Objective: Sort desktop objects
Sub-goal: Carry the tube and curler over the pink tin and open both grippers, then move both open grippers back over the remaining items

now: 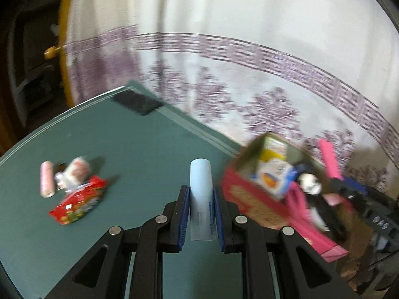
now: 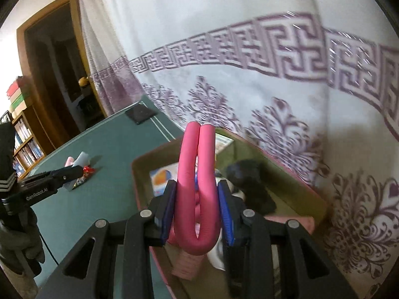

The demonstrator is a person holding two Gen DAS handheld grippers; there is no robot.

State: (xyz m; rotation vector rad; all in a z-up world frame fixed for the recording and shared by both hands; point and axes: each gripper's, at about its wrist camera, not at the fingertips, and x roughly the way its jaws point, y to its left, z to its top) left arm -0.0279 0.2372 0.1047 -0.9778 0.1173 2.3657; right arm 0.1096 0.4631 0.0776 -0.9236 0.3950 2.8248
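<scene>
My left gripper (image 1: 201,194) is shut on a pale blue tube (image 1: 200,184) that stands up between its blue pads above the green table (image 1: 139,154). In the right wrist view my right gripper (image 2: 197,194) is shut on a folded pink foam roller (image 2: 192,174), held over an open cardboard box (image 2: 294,189). The box (image 1: 239,194) lies right of the left gripper and holds a printed packet (image 1: 271,174), a black-and-white toy (image 1: 309,182) and pink items. Left on the table lie a pink roll (image 1: 47,179), a white wrapped snack (image 1: 74,174) and a red snack bag (image 1: 77,201).
A dark flat pad (image 1: 137,102) sits near the table's far corner. A white curtain with purple patterns (image 2: 249,74) hangs close behind the table and box. A doorway and bookshelf (image 2: 25,139) stand at the far left. A gloved hand (image 2: 17,244) holds the left gripper's handle.
</scene>
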